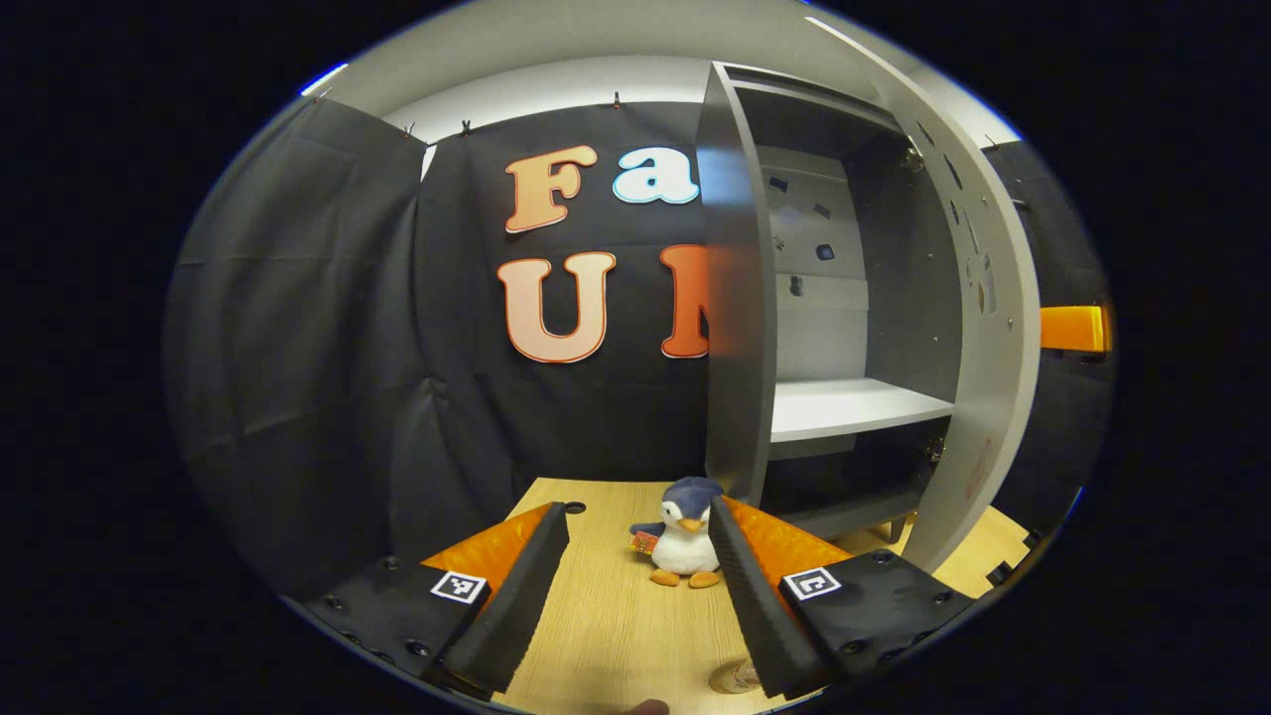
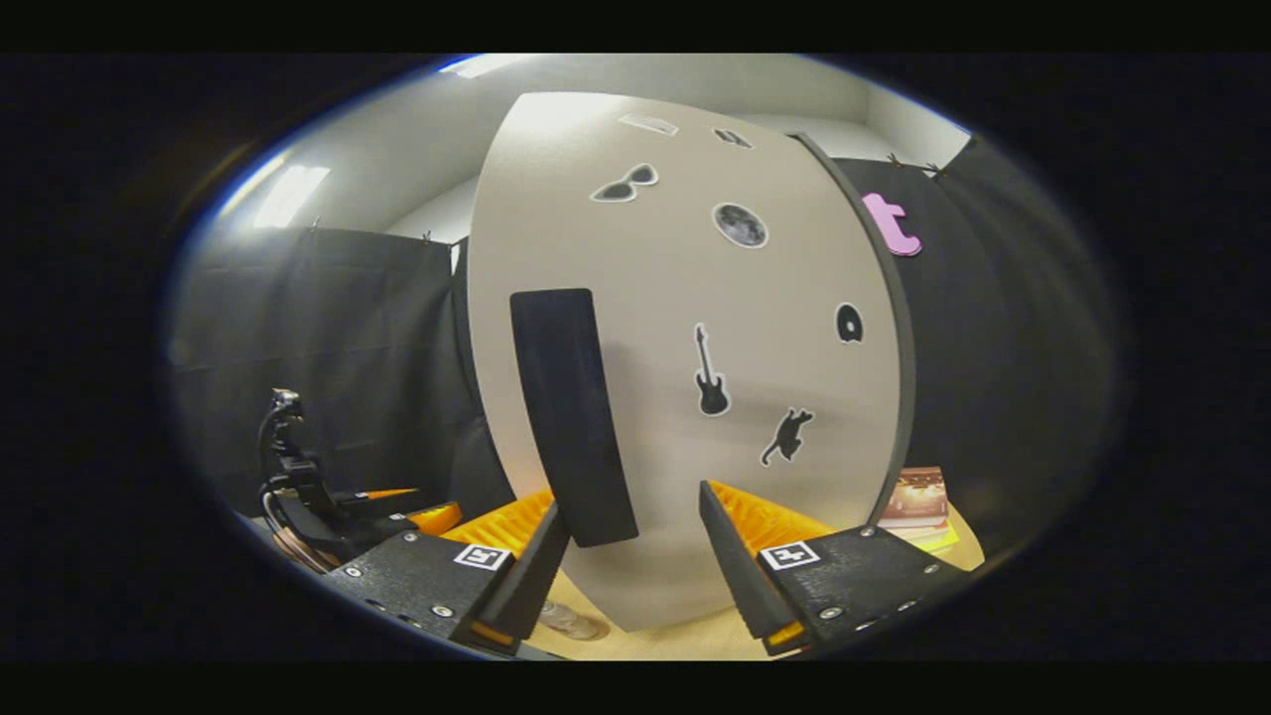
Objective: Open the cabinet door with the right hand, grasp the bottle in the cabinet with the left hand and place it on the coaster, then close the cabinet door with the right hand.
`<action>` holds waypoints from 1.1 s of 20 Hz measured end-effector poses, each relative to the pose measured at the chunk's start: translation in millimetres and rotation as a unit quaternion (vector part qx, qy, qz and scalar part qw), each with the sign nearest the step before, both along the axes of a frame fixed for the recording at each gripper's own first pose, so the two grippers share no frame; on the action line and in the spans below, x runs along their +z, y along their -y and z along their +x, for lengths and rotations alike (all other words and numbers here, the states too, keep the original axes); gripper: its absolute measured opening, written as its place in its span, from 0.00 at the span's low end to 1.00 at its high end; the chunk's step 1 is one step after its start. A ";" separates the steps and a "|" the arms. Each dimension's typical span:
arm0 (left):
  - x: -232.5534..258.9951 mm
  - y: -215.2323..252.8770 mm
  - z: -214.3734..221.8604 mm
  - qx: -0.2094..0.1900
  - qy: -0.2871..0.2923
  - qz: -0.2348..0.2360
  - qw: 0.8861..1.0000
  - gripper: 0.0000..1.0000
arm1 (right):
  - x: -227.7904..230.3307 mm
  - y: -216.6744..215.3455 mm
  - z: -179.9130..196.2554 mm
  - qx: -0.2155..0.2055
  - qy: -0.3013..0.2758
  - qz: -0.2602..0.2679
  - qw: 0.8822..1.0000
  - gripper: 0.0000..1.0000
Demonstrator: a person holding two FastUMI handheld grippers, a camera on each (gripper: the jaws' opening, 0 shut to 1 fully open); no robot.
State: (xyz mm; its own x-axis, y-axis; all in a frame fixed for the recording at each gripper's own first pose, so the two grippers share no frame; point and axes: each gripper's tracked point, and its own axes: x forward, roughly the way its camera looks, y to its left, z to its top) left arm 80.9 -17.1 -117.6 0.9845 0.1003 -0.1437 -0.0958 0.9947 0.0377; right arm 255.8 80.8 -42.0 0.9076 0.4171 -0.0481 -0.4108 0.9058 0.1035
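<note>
Cabinet (image 1: 993, 328): stands open ahead and to the right of the left jaws; its white shelf (image 1: 854, 405) looks bare, and I see no bottle on it.
Cabinet door (image 2: 685, 397): fills the space straight ahead of the right jaws, its black vertical handle (image 2: 574, 417) just above and between them, not touched.
Tabletop (image 1: 616, 616): wood surface under both pairs of jaws.
Left gripper (image 1: 635, 566): jaws spread wide, holding nothing; a toy penguin (image 1: 685, 536) sits beyond them, close to the right finger.
Right gripper (image 2: 631, 556): jaws wide apart, empty, aimed at the handle.
Bottle (image 1: 737, 677): likely the clear round object low beside the left gripper's right finger, mostly hidden; the clear thing on the tabletop (image 2: 571, 621) at the right jaws' left finger may be the same item. Coaster: I cannot tell where it is.
Risk: the door swing could sweep the clear object or the penguin; a closing grip may slip off the smooth handle, or the door may slam.
Writing: no brand readable; the door carries picture stickers, such as a guitar (image 2: 709, 372) and a cat (image 2: 786, 437); each gripper bears 2 small square markers.
</note>
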 end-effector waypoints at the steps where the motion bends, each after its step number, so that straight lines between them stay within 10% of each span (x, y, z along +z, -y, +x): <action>1: 0.5 -4.1 2.9 0.001 0.000 -0.005 1.000 0.94 | -3.1 -3.1 5.8 -0.003 0.004 -0.009 1.000 0.78; 22: -11.4 -22.5 119.7 -0.045 0.008 -0.045 0.998 0.95 | -27.9 -28.4 89.4 -0.104 0.045 -0.026 0.993 0.92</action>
